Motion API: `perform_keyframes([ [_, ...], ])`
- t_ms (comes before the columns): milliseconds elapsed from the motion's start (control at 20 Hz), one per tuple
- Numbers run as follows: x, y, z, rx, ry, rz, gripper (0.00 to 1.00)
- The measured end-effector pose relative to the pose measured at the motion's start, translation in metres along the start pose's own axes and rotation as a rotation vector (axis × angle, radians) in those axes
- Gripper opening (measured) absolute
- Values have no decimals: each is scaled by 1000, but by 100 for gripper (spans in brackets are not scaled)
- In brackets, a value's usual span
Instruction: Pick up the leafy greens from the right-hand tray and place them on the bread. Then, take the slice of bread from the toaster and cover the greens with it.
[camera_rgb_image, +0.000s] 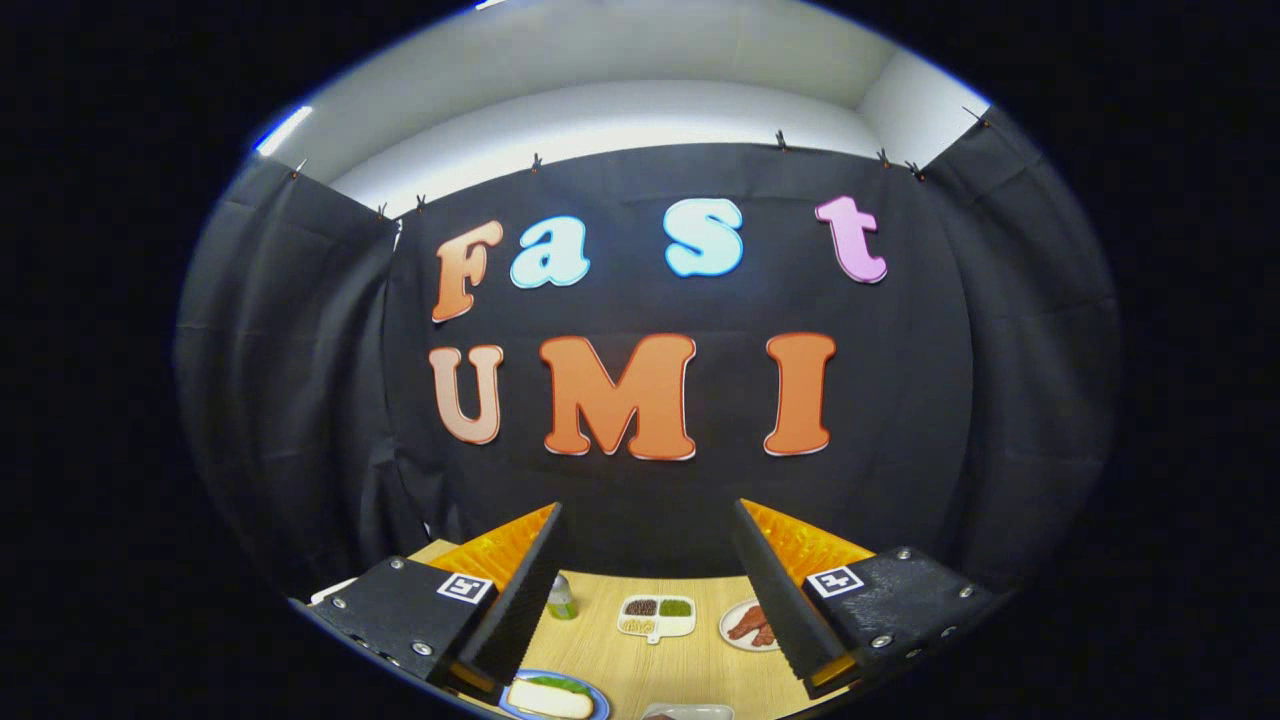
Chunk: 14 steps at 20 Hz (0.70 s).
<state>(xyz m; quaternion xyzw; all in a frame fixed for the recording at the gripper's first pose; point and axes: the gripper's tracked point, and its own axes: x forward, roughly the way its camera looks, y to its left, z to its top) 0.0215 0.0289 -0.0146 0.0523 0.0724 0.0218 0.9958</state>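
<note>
Tongs (648, 600) nearest the camera: two black ribbed fingers (515, 600) with orange backing, spread wide, nothing between them, touching nothing. They ride high above the bench (660, 660) and point mostly at the booth wall, so the work area only shows low between the fingers.

Down by the left finger's base: blue plate (600, 705) with a pale slice of bread (548, 699) on it, and leafy greens (560, 684) lying on the far edge of that slice. Judgement: greens step looks done. Can't tell whether the greens sit fully on the bread or partly on the plate; too small and partly cut off.

Left to do, by my read: fetch the second slice from the toaster and cap the greens with it. No top slice is on the stack, and I can't pick out a toaster here. A pale object (688, 711) sits at the near edge between the fingers; can't identify it.

Further out on the bench:
- small green-capped bottle (561, 598), just beside the left finger
- white divided tray (657, 615) with brown, green and yellowish fillings, between the fingers and well beyond the plate
- white plate of reddish-brown food (750, 625), touching the right finger's edge in view, really behind it

Roughly halfway through. Tongs empty and wide enough for a slice.
</note>
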Motion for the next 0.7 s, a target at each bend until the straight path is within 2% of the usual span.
perform_keyframes([
  [250,-4,0,20,-36,-80,-30,98],
  [700,-8,-1,14,-91,-84,-32,98],
])
